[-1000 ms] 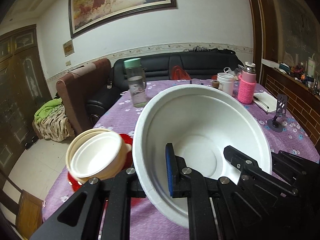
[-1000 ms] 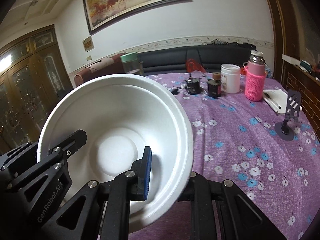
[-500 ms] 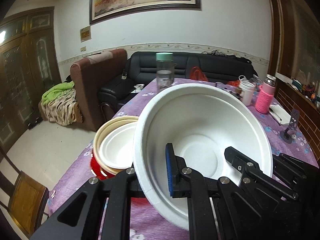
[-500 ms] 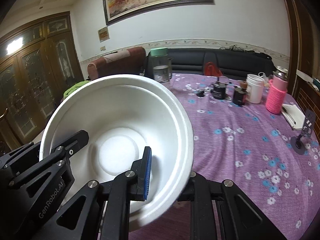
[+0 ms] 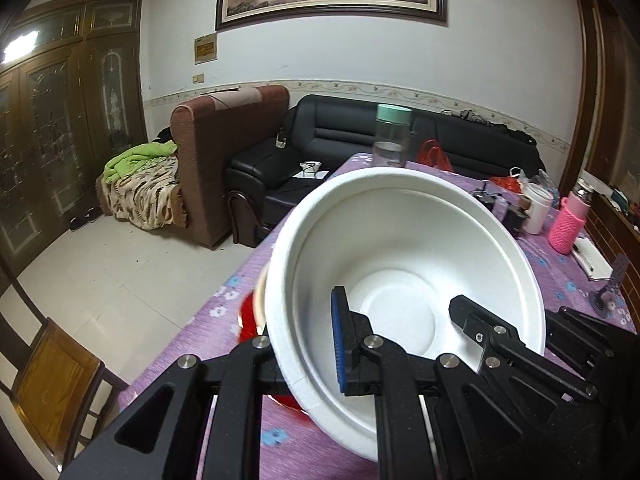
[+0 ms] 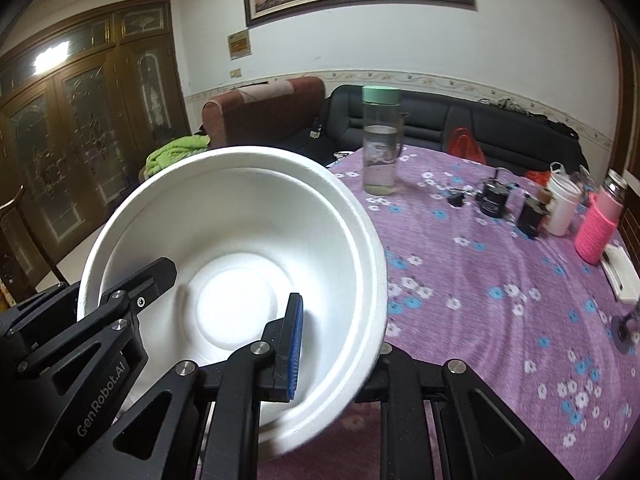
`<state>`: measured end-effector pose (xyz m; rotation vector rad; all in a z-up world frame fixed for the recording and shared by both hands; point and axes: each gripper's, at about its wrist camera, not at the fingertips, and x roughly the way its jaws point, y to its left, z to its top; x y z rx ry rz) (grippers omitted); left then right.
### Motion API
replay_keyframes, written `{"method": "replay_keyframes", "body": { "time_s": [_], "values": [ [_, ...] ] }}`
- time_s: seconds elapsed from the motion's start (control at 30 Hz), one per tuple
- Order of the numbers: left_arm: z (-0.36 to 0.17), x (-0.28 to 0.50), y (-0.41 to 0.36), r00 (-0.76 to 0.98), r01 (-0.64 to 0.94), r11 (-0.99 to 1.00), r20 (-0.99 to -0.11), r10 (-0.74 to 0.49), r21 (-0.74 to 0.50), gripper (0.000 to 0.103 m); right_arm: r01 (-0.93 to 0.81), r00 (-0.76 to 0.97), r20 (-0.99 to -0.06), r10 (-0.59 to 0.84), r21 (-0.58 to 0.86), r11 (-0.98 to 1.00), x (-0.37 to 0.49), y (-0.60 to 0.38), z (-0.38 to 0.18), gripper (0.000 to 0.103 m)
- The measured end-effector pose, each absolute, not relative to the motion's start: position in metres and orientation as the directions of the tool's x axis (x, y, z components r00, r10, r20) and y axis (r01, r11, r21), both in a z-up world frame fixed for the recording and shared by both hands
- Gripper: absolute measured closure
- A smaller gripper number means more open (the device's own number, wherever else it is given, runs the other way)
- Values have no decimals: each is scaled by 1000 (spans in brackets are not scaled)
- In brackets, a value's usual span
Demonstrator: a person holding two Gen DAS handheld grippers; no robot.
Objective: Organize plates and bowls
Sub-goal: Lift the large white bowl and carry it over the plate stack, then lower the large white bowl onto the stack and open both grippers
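Note:
Both grippers carry a large white foam bowl [image 5: 400, 256] [image 6: 248, 216] above the purple flowered table [image 6: 480, 300]. My left gripper [image 5: 304, 360] is shut on the bowl's left rim, blue pad inside the wall. At the opposite rim my right gripper [image 6: 340, 354] is shut the same way. Each view shows the other gripper's finger reaching into the bowl. A stack of cream bowls [image 5: 261, 292] on a red plate [image 5: 248, 320] peeks out from under the white bowl's left side; most of it is hidden.
A green-lidded bottle [image 6: 380, 144] stands at the far table edge. Dark jars [image 6: 494, 198], a white cup [image 6: 562, 208], a pink-sleeved flask [image 6: 600, 224], a notebook [image 6: 622, 276] and a small stand [image 6: 622, 330] sit to the right. A wooden chair [image 5: 52, 376] is at the table's left.
Both grippers have carried the white bowl leftward across the table. The cream bowl stack, in plain view beside the bowl a second ago, now lies almost wholly under it.

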<state>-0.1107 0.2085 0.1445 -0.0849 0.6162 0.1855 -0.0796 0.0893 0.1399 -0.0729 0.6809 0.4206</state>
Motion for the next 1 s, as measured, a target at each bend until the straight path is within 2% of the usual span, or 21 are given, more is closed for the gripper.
{"method": "replay_keyframes", "body": {
  "time_s": [0.3,0.57,0.77,0.8,0.87,0.9,0.93,1.0],
  "values": [
    [154,-72,239,782,-228,974,-593,190,12,90,-441,691,-633,349,13,897,-50,128,156,83],
    [130,-50,246,737,-263,962,-627,253,80,90,-446,583,-716,384,113,888,-17,138,123,83],
    [112,-41,246,710,-272,955,-645,281,117,84,-445,542,-741,396,148,884,-8,140,105,83],
    [112,-40,247,709,-271,956,-648,278,113,81,-443,538,-744,397,151,884,-8,141,103,83],
    [112,-42,248,712,-274,956,-646,276,105,63,-444,533,-745,402,158,882,-6,140,101,83],
    [113,-44,249,719,-276,957,-641,270,93,46,-445,533,-745,401,156,882,-6,140,100,83],
    [115,-47,249,726,-287,954,-631,275,87,38,-446,535,-744,400,153,882,-6,140,100,83],
    [118,-51,254,737,-302,951,-616,278,68,29,-442,541,-741,397,151,884,-6,139,97,83]
  ]
}}
